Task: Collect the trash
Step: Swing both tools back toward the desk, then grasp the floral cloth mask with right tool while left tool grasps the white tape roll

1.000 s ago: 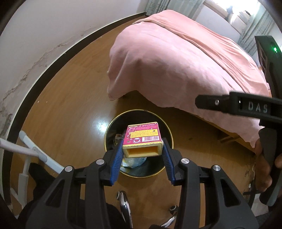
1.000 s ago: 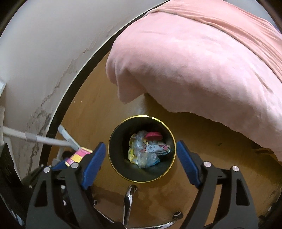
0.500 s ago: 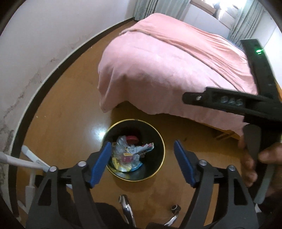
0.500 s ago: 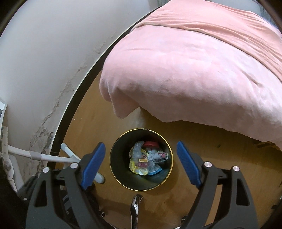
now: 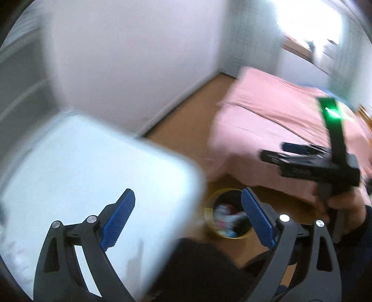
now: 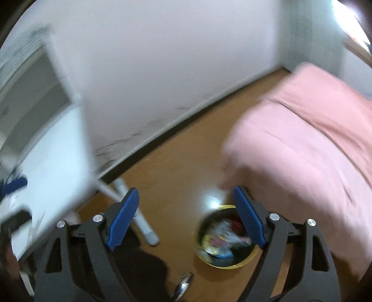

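No lettering can be read — both views are blurred; the wrappers' print stays illegible.

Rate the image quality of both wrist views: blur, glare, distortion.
Left wrist view: heavy motion blur smears the white tabletop, bin and pink bed; the window blows out to white; the left tool stays sharp. Right wrist view: similar smear, a glare spot on the floor beside the bin; fisheye bends the baseboard.
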The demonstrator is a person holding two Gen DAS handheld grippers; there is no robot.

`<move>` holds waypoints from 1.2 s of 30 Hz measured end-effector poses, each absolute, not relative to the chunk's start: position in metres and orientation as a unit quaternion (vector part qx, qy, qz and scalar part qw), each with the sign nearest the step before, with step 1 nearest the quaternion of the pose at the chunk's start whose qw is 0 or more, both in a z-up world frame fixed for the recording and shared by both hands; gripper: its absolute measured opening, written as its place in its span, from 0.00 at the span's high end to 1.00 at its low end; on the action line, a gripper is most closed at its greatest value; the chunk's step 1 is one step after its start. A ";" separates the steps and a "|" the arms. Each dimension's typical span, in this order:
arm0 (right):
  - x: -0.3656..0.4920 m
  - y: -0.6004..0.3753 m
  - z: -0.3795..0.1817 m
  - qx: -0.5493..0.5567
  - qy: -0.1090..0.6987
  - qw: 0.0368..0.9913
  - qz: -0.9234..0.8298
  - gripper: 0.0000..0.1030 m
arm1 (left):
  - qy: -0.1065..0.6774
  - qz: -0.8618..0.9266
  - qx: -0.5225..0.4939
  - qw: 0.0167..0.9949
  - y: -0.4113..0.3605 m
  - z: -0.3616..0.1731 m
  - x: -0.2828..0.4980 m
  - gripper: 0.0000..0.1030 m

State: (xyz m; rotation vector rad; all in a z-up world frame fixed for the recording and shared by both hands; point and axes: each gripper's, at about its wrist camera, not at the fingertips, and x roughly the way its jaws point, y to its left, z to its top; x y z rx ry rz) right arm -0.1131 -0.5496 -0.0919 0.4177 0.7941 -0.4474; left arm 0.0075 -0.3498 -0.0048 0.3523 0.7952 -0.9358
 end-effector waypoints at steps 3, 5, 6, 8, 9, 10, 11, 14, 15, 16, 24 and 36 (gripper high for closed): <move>-0.058 -0.484 -0.068 0.164 0.381 0.901 -0.127 0.22 | 0.370 -0.348 0.143 0.849 -0.261 0.013 0.054 0.13; -0.020 -0.435 -0.059 0.141 0.386 0.910 -0.060 0.22 | 0.368 -0.296 0.130 0.872 -0.209 0.019 0.077 0.13; -0.001 -0.408 -0.056 0.127 0.391 0.911 -0.027 0.22 | 0.371 -0.271 0.124 0.880 -0.186 0.021 0.086 0.13; 0.035 -0.356 -0.055 0.105 0.405 0.907 0.038 0.22 | 0.377 -0.210 0.102 0.896 -0.126 0.021 0.107 0.13; 0.057 -0.322 -0.057 0.095 0.417 0.901 0.076 0.22 | 0.383 -0.189 0.094 0.899 -0.105 0.020 0.113 0.13; 0.070 -0.303 -0.058 0.089 0.423 0.897 0.096 0.22 | 0.390 -0.166 0.081 0.902 -0.079 0.018 0.120 0.13; 0.082 -0.284 -0.060 0.082 0.431 0.892 0.111 0.22 | 0.397 -0.143 0.066 0.904 -0.055 0.014 0.124 0.13; 0.118 -0.228 -0.067 0.068 0.453 0.876 0.149 0.22 | 0.411 -0.096 0.037 0.906 0.000 0.002 0.130 0.13; 0.127 -0.215 -0.070 0.069 0.458 0.872 0.160 0.22 | 0.414 -0.087 0.030 0.906 0.011 -0.001 0.131 0.13; 0.134 -0.202 -0.074 0.067 0.461 0.869 0.165 0.22 | 0.417 -0.081 0.024 0.905 0.020 -0.005 0.131 0.13; 0.154 -0.147 -0.083 -0.014 0.466 0.872 0.151 0.24 | 0.431 -0.073 0.008 0.899 0.049 -0.021 0.149 0.13; 0.135 -0.177 -0.081 -0.028 0.452 0.883 0.125 0.80 | 0.441 -0.127 0.039 0.888 -0.031 -0.033 0.202 0.13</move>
